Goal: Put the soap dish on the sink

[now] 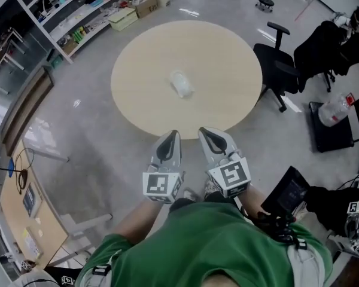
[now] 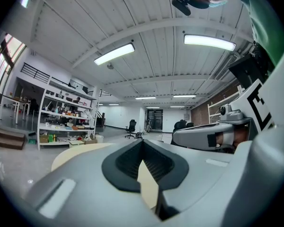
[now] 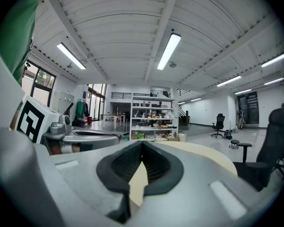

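A small clear soap dish (image 1: 180, 84) lies near the middle of the round beige table (image 1: 227, 52). No sink shows in any view. My left gripper (image 1: 174, 134) and right gripper (image 1: 203, 130) are side by side at the table's near edge, pointing across it and well short of the dish. Both are shut with nothing between the jaws. In the left gripper view the left gripper (image 2: 143, 141) has its dark pads meeting at the tip, with the table (image 2: 73, 155) behind. The right gripper view shows the right gripper (image 3: 142, 142) closed the same way. The dish is hidden in both gripper views.
A black office chair (image 1: 280, 64) stands at the table's right. Shelves with boxes (image 1: 87, 14) line the back left. A wooden bench (image 1: 25, 109) is at the left. A clear bottle (image 1: 334, 110) lies on a black stand at the right. A black device (image 1: 287, 191) sits by my right side.
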Motion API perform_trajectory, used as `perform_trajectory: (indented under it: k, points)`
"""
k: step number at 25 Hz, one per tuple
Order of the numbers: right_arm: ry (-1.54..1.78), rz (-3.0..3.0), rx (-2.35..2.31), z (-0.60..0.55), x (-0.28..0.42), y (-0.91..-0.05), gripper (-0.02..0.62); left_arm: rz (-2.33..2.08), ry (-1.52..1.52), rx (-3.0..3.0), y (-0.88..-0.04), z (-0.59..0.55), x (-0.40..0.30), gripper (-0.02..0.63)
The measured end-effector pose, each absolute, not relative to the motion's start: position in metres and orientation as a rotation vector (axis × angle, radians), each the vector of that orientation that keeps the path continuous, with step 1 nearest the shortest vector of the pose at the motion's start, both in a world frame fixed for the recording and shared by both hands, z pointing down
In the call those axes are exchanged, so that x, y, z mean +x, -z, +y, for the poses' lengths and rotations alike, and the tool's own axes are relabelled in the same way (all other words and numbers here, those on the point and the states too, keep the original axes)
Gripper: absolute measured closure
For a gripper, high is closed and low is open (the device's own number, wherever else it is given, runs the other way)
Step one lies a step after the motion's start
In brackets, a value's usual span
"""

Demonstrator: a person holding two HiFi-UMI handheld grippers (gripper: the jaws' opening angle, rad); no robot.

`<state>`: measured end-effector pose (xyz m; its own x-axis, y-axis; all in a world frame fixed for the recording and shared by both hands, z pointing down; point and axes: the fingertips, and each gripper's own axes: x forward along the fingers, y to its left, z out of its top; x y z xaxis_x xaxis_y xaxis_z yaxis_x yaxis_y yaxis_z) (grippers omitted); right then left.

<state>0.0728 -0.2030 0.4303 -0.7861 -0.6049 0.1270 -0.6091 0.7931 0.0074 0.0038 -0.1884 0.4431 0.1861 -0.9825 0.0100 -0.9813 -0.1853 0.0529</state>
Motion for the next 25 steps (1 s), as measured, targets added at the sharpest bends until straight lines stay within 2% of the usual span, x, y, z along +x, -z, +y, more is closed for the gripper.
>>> perform_trajectory:
  k: [25]
  points:
    - [0.0, -2.868, 1.029, -0.199, 0.118, -0.428, 0.594, -1.978, 0.07, 2.376, -0.437, -0.185, 0.039, 0.6]
